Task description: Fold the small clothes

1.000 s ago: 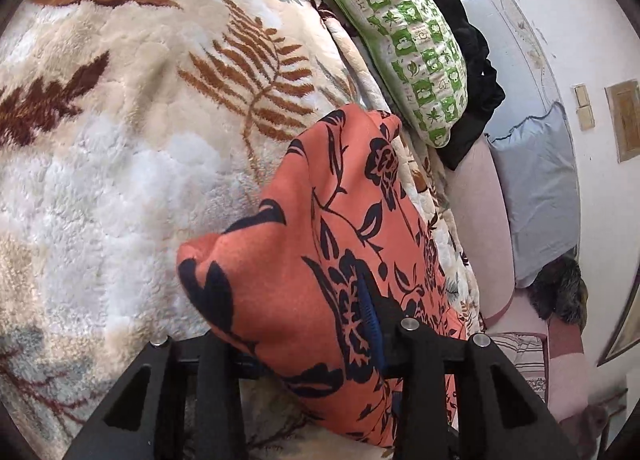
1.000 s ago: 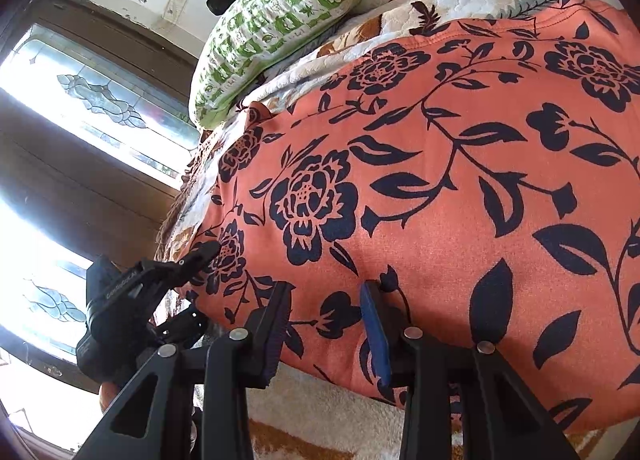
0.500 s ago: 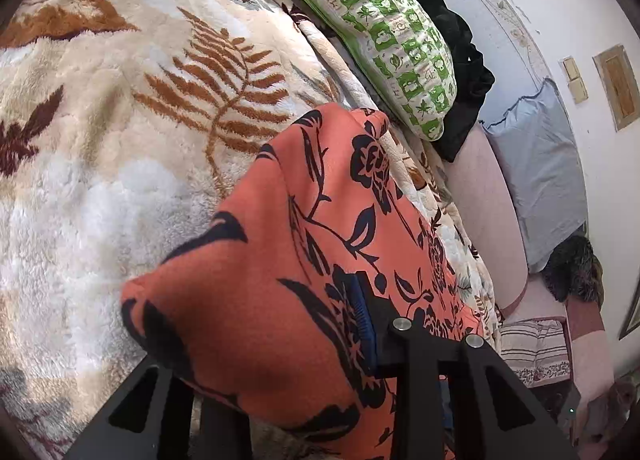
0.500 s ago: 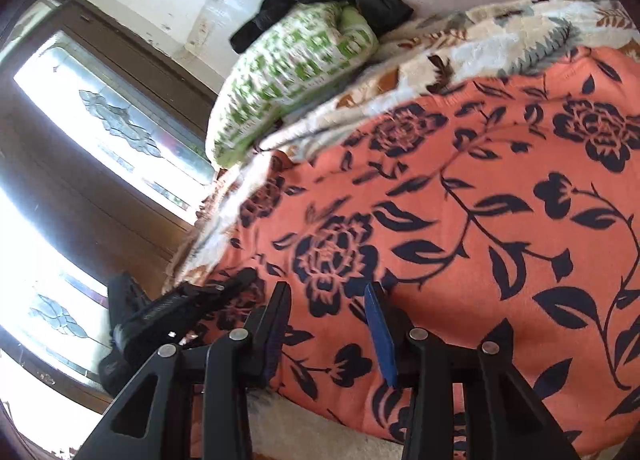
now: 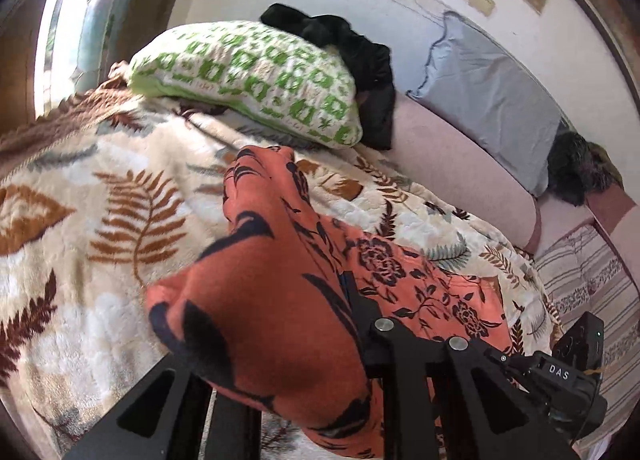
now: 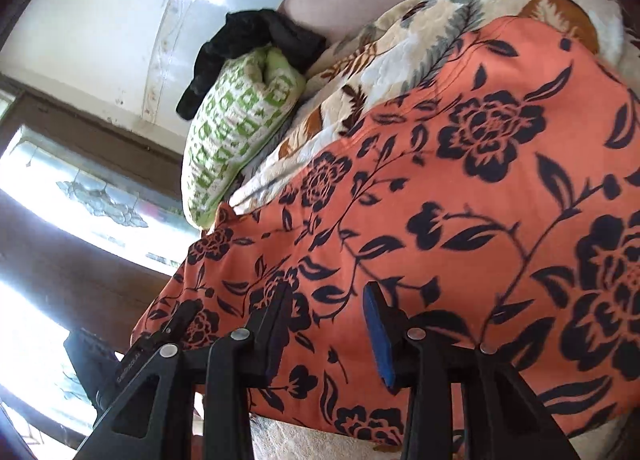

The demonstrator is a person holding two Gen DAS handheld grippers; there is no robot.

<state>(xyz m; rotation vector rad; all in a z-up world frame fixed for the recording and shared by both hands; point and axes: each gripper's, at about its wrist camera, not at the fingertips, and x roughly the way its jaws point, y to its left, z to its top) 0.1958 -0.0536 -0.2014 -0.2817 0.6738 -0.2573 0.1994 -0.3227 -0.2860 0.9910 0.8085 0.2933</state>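
- Left wrist view: left tool [image 5: 280, 344] low in frame, its jaws closing with a bunched fold of the orange cloth [image 5: 280, 300] between them; the cloth hides the left finger, the right finger shows dark against it.
- The held fold stands raised above the blanket [image 5: 100, 228]; the rest of the cloth trails away to the right and lies on the blanket.
- Green pillow [image 5: 248, 76] at the bed's far end, a black garment [image 5: 356, 48] draped over its right side. Grey cushion [image 5: 492, 100] against the wall further right.
- Right tool [image 5: 560, 380] shows at lower right edge, beside the cloth's near hem; from here I cannot tell how its jaws stand.
- Right wrist view: right tool [image 6: 324, 324] partly open, both fingers set over the near edge of the cloth [image 6: 460, 200]; blue pad on the right finger [image 6: 378, 340]. Cannot tell whether the pads pinch the fabric.
- Cloth fills most of the frame, spread on the blanket [image 6: 400, 56].
- Left tool [image 6: 160, 344] at lower left, at the cloth's left corner.
- Pillow [image 6: 236, 128] and black garment [image 6: 248, 36] beyond, window [image 6: 80, 196] at left.
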